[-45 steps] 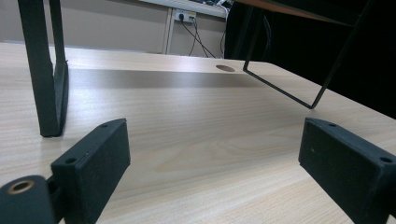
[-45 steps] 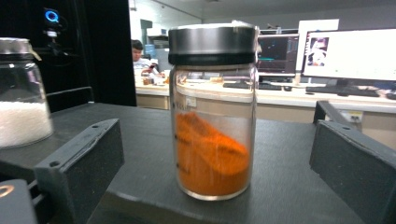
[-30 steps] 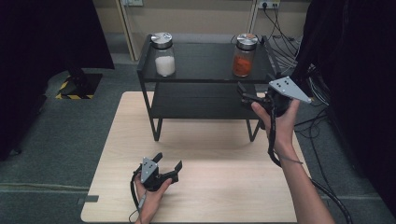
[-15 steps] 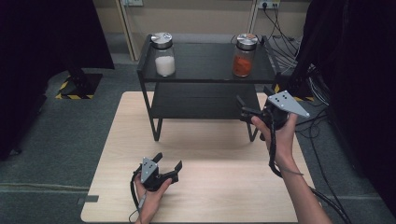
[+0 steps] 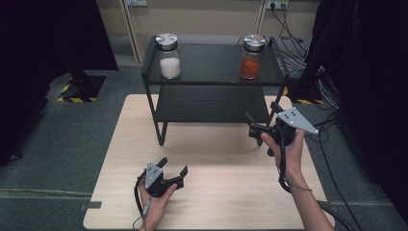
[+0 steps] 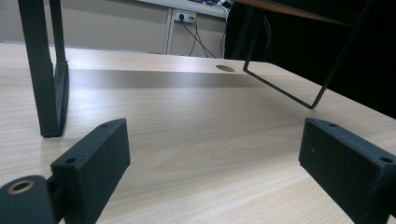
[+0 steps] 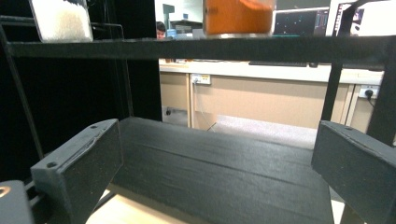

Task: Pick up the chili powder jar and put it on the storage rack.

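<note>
I have the right gripper (image 5: 262,130) held up at the right front corner of the black rack (image 5: 211,83), its jaws spread wide and holding nothing. Through the right gripper view I look across the lower shelf (image 7: 219,172), with the orange jar (image 7: 238,16) on the top shelf above and slightly right of centre between my jaws. In the high view that orange jar (image 5: 251,57) stands near the right end of the top shelf, well apart from the white jar (image 5: 168,56) at the left end.

My left gripper (image 5: 166,174) rests low near the front edge of the table (image 5: 120,144), jaws released and empty, aimed at bare wood.

The orange jar is my likely target, so I judge the right gripper sits too low for it. To do this well, I should raise the hand until the jaws are level with the glass body below the metal lid, keep them wide, and come in straight from the front. The top shelf's front rail lies between me and the jar, so I must clear it first. I should close only when the jar sits centred between the pads.
</note>
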A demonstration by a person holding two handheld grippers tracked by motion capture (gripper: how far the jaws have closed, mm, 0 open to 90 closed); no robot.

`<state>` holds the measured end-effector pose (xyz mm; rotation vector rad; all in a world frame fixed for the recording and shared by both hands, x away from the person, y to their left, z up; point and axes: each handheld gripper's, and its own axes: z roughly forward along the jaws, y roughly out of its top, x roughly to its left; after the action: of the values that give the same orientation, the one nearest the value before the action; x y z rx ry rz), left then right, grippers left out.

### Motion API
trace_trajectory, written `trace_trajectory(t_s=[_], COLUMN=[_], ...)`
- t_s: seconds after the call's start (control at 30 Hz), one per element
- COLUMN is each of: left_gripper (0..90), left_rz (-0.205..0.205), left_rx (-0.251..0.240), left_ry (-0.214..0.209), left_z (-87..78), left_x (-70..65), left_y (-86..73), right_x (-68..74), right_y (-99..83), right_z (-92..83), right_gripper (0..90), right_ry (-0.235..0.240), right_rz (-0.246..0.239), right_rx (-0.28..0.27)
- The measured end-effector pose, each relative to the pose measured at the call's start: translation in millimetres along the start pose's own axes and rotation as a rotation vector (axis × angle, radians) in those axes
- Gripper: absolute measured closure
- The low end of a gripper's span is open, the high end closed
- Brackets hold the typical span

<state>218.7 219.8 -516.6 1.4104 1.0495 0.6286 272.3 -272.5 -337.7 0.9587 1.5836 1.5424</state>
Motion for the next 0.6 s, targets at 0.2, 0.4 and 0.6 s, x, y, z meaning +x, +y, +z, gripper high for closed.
trace_trajectory(t_s=[0.2, 0.4, 0.6], left_gripper=[8.2, 8.2, 8.1], left_rz=[0.001, 0.000, -0.003], left_rx=[0.003, 0.002, 0.001], left_ry=[0.000, 0.002, 0.001], left_z=[0.2, 0.1, 0.1], left_x=[-0.1, -0.1, 0.1], left_y=[0.5, 0.4, 0.2], right_x=[-5.7, -9.2, -9.9], right_y=[-13.4, -27.1, -37.5], right_z=[-10.2, -19.0, -24.7], right_gripper=[2.3, 2.2, 2.2], right_ry=[0.007, 0.015, 0.026], right_rz=[-0.012, -0.007, -0.006], right_rx=[0.003, 0.015, 0.030])
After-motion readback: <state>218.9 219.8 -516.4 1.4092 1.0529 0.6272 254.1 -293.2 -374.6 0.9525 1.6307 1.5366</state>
